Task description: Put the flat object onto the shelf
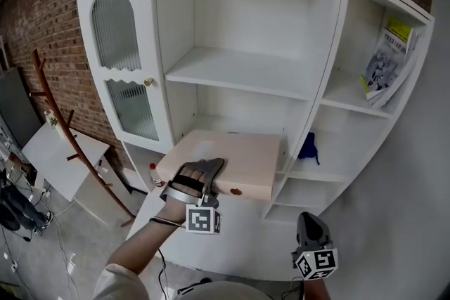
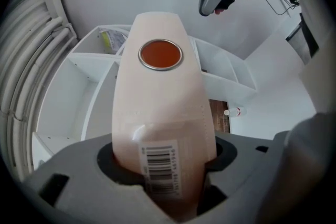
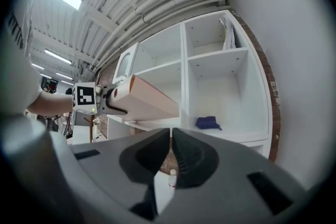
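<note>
Left tongs (image 1: 202,172) around flat box (image 1: 235,151)

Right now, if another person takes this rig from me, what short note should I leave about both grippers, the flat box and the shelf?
Left gripper: shut on the flat pink box, gripped at its near end.
Right gripper: shut, nothing between its jaws, held low at the right, apart from the box.
Box: in the air in front of the white shelf unit, at the lower middle compartment; not set down yet.
Done: box picked up and brought to the unit.
Left: slide it onto a shelf board, open the left jaws, draw back.
</note>
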Motion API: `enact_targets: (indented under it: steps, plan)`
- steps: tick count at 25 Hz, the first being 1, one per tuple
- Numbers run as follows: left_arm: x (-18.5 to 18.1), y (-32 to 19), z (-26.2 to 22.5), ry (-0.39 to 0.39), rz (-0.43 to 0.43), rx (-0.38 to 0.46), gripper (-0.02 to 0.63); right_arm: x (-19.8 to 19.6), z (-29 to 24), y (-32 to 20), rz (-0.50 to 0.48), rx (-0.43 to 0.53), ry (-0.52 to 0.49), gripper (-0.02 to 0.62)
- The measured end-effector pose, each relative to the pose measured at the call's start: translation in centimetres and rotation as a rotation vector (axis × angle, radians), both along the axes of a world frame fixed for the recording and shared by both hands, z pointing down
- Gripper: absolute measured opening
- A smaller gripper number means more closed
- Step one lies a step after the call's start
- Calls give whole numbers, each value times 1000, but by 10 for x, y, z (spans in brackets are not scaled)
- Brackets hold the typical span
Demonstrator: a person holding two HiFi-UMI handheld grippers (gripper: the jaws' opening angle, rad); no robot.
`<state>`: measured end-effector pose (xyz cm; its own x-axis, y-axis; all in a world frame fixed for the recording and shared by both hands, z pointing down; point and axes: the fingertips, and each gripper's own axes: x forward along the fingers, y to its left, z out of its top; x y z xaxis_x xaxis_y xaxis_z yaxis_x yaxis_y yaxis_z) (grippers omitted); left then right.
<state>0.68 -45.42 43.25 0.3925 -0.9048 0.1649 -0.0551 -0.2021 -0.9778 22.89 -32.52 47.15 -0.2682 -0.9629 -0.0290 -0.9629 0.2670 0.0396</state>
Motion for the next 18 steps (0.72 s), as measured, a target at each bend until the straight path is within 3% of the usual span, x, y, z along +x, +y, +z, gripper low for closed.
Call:
enact_targets:
  steps: [9,13,16,18]
  plan:
    - [7,-32,23,-125,-59,-18,299,8,7,-4,42,-29,-30,32]
    - [6,-45,18,-187,-95,43,305,8,8,-5,53,-42,-53,32]
    - [8,-51,39,-169,-84,-69,310,7,5,-6,55,-41,-59,32]
    - [11,-54,44,-159,-77,-98,311,8,6,-5,62,-44,-61,32]
